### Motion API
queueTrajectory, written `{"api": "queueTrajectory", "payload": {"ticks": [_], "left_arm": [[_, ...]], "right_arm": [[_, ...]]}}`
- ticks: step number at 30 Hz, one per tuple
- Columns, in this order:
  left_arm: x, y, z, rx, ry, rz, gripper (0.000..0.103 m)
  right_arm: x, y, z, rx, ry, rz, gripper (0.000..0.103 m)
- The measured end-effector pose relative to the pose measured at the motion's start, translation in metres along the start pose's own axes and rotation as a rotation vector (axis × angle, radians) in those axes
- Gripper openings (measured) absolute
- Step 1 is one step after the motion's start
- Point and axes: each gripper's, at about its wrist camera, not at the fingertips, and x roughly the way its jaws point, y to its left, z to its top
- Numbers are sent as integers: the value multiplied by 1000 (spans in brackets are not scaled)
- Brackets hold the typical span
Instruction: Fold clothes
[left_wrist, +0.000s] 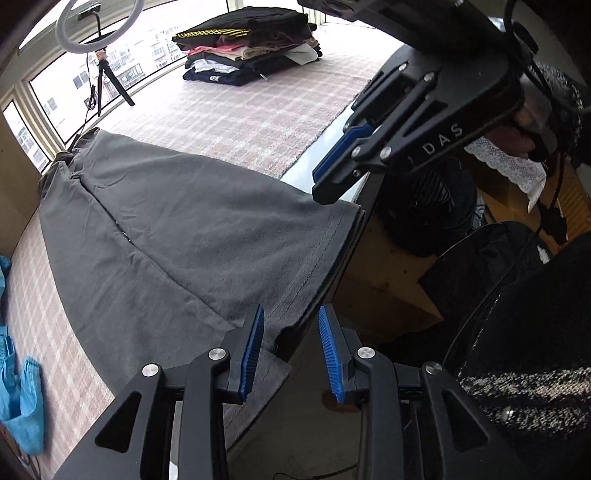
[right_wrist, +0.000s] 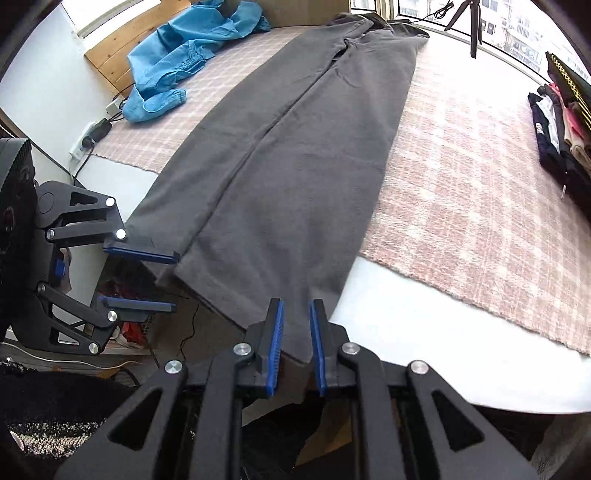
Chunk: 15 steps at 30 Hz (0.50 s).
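Note:
Grey trousers (right_wrist: 288, 155) lie flat and lengthwise on the plaid-covered surface (right_wrist: 461, 192), waist far, leg hems hanging over the near edge; they also show in the left wrist view (left_wrist: 177, 229). My left gripper (left_wrist: 291, 325) is open, its blue pads on either side of one hem corner, not closed on it. It also shows in the right wrist view (right_wrist: 173, 280), open. My right gripper (right_wrist: 297, 325) is open with the other hem corner between its pads. It shows in the left wrist view (left_wrist: 332, 184) at the far hem edge.
A blue garment (right_wrist: 184, 59) lies crumpled at the far left. A stack of folded clothes (left_wrist: 247, 44) sits at the far side. A ring light on a tripod (left_wrist: 103, 55) stands by the window. A black fan (right_wrist: 14, 192) stands left of the surface.

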Motion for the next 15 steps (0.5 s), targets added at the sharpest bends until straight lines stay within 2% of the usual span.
{"api": "queueTrajectory", "payload": {"ticks": [2,4,8,9,11,15], "left_arm": [[10,-5,6,34,25,28,30],[16,-4,5,30,53,52,25],[12,2,7,-43,27,22,14],[11,4,8,-65,23,13,10],[6,10,10,-122,17,-2,6],[-26,12,18,-202,-78,-15,4]], "right_arm": [[6,-10,6,-9,9,26,19],[13,-17,11,-29,24,25,27],[24,-22,12,-74,47,44,27],[25,-22,11,-83,40,67,26],[23,-24,11,-97,32,105,4],[-2,-35,13,-86,-1,152,3]]}}
